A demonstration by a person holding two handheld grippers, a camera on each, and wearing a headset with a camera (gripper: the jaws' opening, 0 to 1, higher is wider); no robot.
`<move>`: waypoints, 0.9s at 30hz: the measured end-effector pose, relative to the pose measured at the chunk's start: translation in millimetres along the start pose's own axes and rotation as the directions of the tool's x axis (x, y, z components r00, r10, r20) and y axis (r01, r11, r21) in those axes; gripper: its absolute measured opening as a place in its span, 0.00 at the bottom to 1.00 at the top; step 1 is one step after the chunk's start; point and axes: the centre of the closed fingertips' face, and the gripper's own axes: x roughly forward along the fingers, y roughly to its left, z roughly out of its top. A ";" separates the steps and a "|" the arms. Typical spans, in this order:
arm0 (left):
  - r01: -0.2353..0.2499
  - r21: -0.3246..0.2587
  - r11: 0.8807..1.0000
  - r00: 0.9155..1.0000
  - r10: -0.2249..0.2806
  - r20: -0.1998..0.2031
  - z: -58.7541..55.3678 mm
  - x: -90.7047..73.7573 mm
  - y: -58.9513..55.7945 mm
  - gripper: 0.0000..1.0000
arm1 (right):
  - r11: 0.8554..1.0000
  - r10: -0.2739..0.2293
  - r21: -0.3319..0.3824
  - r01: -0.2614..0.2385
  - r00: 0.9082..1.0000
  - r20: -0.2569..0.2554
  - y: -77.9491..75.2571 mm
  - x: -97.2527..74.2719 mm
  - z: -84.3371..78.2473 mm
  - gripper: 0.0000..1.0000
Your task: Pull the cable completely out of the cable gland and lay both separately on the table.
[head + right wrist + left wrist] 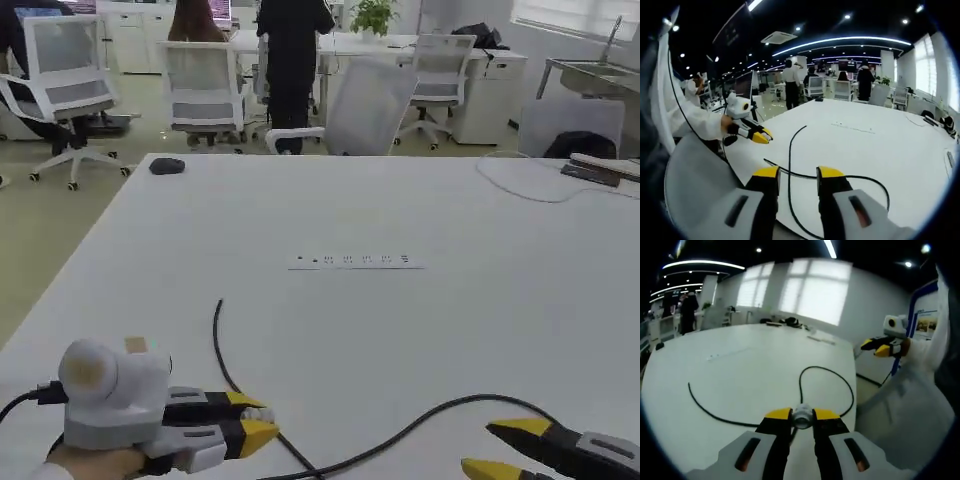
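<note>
the cable gland [801, 416] is a small shiny ring, and it sits pinched between the yellow tips of the left gripper [258, 420]. the jaws are squeezed onto it. i can see this best in the left gripper view. the left gripper is low over the near edge of the white table [400, 200].

the right gripper [799, 176] is a little way off to the side, also low and near the edge. its jaws are wide apart and hold nothing. in its own view the black cable [789, 160] runs along the table between the two tips, but they do not touch it.

the cable lies on the table in a big loose loop. one end points far out across the table. the other part bends back toward the gland. it looks like it goes into the gland, but i can't see that spot well.

i think the pulling step is about to start. the gland is held, but the cable is not. next, the right gripper needs to go down and close on the cable near the gland. then the two grippers need to move apart until the cable slides all the way out.
</note>
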 end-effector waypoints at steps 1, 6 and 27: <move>-0.003 -0.011 1.000 1.000 0.003 -0.005 -4.4 2.9 2.8 0.17 | 1.000 -0.016 0.015 0.017 1.000 -0.001 -2.8 -5.4 -3.0 0.29; -0.014 -0.024 1.000 0.999 0.013 -0.037 -27.7 19.1 14.8 0.17 | 0.995 -0.086 0.040 0.087 0.996 -0.029 -16.4 -27.8 -14.1 0.29; -0.117 -0.010 0.993 0.983 0.114 -0.141 -83.4 51.1 52.0 0.17 | 0.975 -0.215 0.037 0.219 0.972 -0.091 -11.7 -57.5 -28.1 0.33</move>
